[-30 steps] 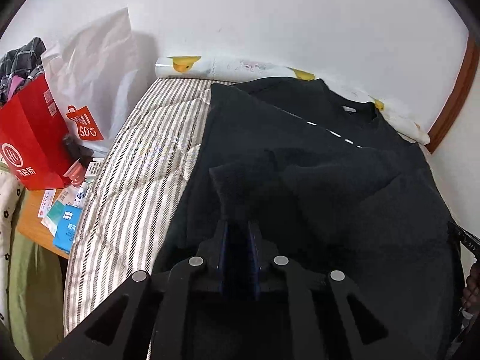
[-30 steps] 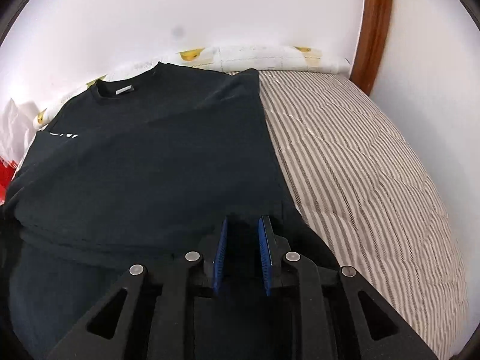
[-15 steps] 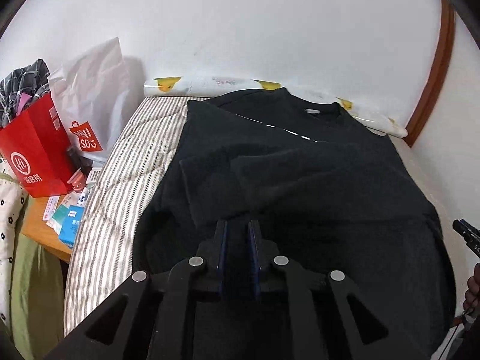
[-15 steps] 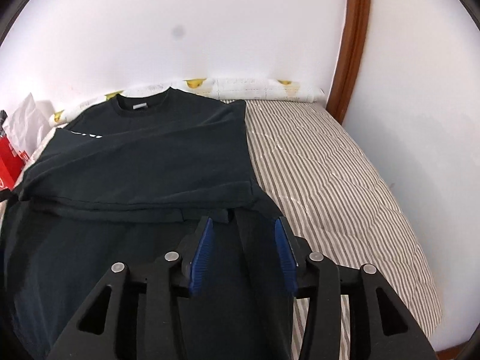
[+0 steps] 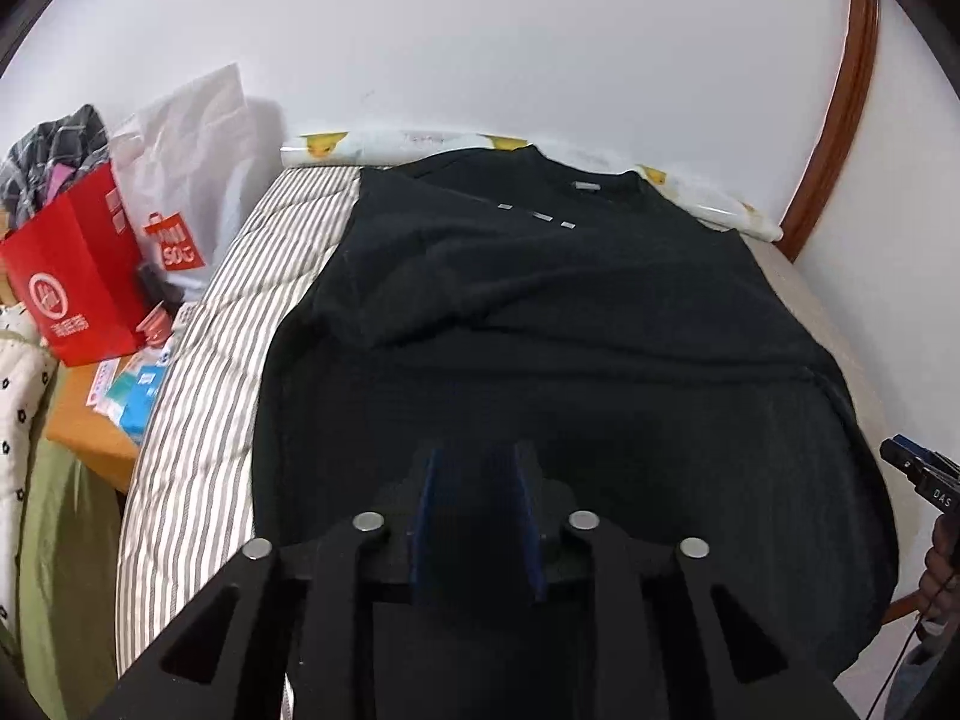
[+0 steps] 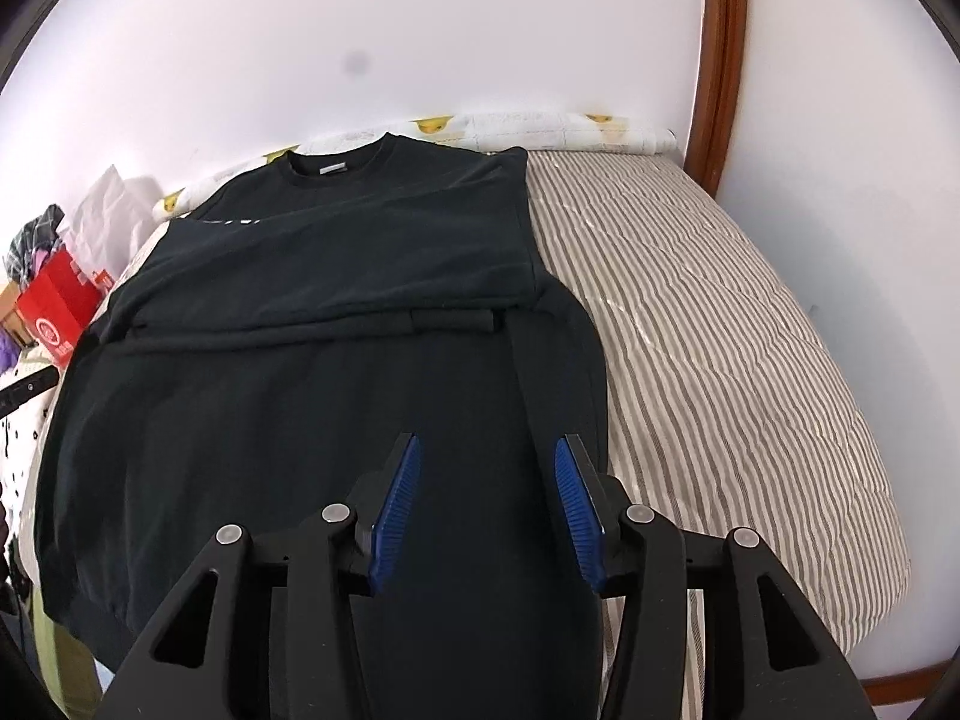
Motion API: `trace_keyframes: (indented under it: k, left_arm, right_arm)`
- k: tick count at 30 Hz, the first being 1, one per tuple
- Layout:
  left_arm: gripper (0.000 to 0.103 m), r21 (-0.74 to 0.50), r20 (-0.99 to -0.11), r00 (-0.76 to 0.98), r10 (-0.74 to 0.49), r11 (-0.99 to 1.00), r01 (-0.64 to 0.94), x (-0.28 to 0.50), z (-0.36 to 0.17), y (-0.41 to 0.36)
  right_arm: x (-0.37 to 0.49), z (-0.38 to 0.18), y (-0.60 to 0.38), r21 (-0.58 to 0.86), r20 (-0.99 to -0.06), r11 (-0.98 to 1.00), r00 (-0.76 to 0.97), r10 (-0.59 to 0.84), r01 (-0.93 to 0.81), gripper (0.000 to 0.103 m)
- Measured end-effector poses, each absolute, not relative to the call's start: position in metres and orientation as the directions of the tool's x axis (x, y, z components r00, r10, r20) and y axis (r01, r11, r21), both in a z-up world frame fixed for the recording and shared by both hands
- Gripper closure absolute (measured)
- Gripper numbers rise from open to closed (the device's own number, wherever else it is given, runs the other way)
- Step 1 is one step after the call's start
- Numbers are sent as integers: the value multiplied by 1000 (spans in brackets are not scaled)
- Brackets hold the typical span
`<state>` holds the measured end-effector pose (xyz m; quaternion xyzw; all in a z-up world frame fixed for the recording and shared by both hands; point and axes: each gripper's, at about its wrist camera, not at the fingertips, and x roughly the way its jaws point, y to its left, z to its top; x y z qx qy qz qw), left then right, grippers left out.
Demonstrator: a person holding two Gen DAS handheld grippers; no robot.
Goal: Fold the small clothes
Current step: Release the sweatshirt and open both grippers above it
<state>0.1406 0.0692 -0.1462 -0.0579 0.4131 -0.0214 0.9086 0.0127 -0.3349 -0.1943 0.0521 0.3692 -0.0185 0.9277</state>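
A: Where's the garment?

B: The black long-sleeved cotton top (image 6: pixel 312 312) lies flat on the grey-and-white striped quilt (image 6: pixel 720 324), collar toward the wall, hem hanging toward the near edge of the bed. Both sleeves are folded in across the chest — I'd judge that's to square the body into a rectangle before the bottom half is brought up.

A: And the grippers?

B: The right gripper (image 6: pixel 486 504) hovers low over the lower right part of the top, its blue ribbed pads (image 6: pixel 396 498) spread wide with nothing between them. The left gripper (image 5: pixel 477 510) sits over the lower middle of the cloth, its pads parted by a narrower gap; nothing appears pinched there, though dark fabric against dark pads makes it hard to be sure.

A: How are they angled?

B: Both point forward along the top toward the collar, tilted down at the cloth — a pose that looks ready to drop onto the hem.

A: Anything around the bed?

B: A rolled white mat with yellow ducks (image 5: pixel 384 144) lies along the wall, with a red paper shopping bag (image 5: pixel 78 294) and a white plastic bag (image 5: pixel 192 180) beside the bed on the left.
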Motion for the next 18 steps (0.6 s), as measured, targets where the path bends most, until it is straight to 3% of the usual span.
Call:
trace_keyframes:
  k: [6, 10, 18]
  left_arm:
    - [63, -90, -767, 641, -37, 995, -51, 116, -172, 74]
    - [63, -65, -788, 616, -3, 995, -78, 105, -190, 77]
    - [57, -33, -778, 627, 24, 996, -79, 82, -201, 78]
  right_arm:
    - [5, -226, -326, 64, -691, 995, 722, -9, 73, 54]
    - [8, -249, -322, 58, -729, 994, 684, -19, 89, 54]
    - [-13, -259, -316, 38, -712, 996, 702, -34, 86, 53]
